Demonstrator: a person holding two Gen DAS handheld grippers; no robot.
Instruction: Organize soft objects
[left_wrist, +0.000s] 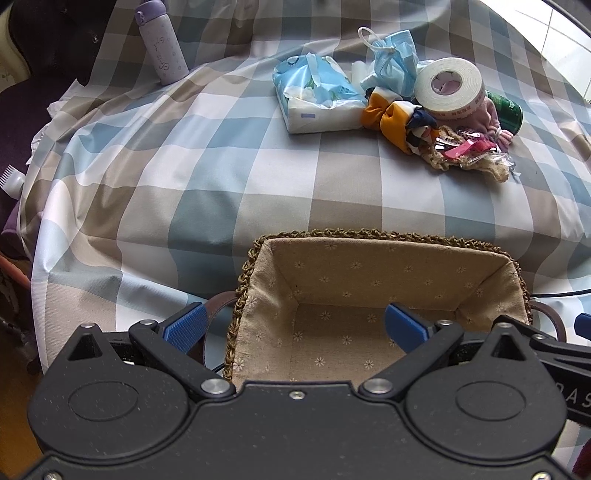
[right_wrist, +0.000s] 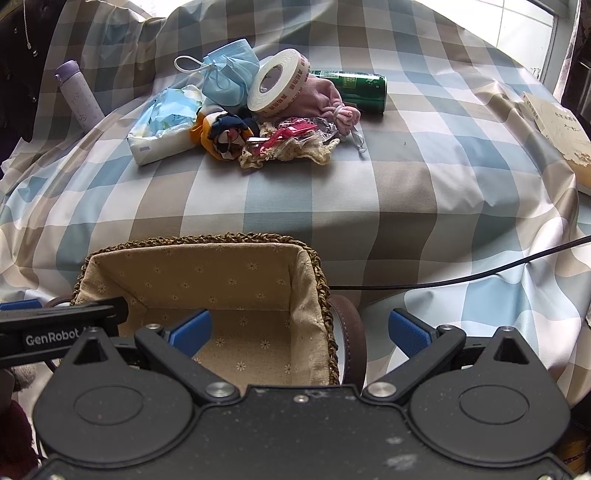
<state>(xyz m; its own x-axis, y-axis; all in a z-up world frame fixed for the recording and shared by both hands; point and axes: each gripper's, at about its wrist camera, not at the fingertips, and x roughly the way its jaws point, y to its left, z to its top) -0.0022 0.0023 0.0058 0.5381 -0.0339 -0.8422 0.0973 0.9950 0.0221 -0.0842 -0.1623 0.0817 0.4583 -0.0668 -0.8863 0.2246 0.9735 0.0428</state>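
Checked cloth (left_wrist: 229, 173) in blue, beige and white covers the whole surface, wrinkled and drooping at the left edge. Bright window light at top right in both views; a tiled wall shows in the left wrist view.

Lined wicker basket (left_wrist: 373, 266) sits at the near edge, nothing inside, brown strap handles at both ends.

Left gripper (left_wrist: 295, 326) spread wide, holding nothing, straddling the basket's left wall. Right gripper (right_wrist: 299, 330) also wide open, nothing held, straddling the basket's right wall.

Pile of stuff well behind the basket: tissue pack (left_wrist: 317, 94), blue face mask (left_wrist: 393, 61), yellow and navy scrunchie (left_wrist: 391, 116), tape roll (left_wrist: 448, 86), pink pouch (right_wrist: 321, 98), green can (right_wrist: 352, 88), lace cloth (right_wrist: 291, 151) with a clear packet on top.

Purple bottle (left_wrist: 160, 42) stands apart at far left. Black cable (right_wrist: 461, 278) runs across the cloth on the right. Torn paper sheet (right_wrist: 557, 129) at far right edge.
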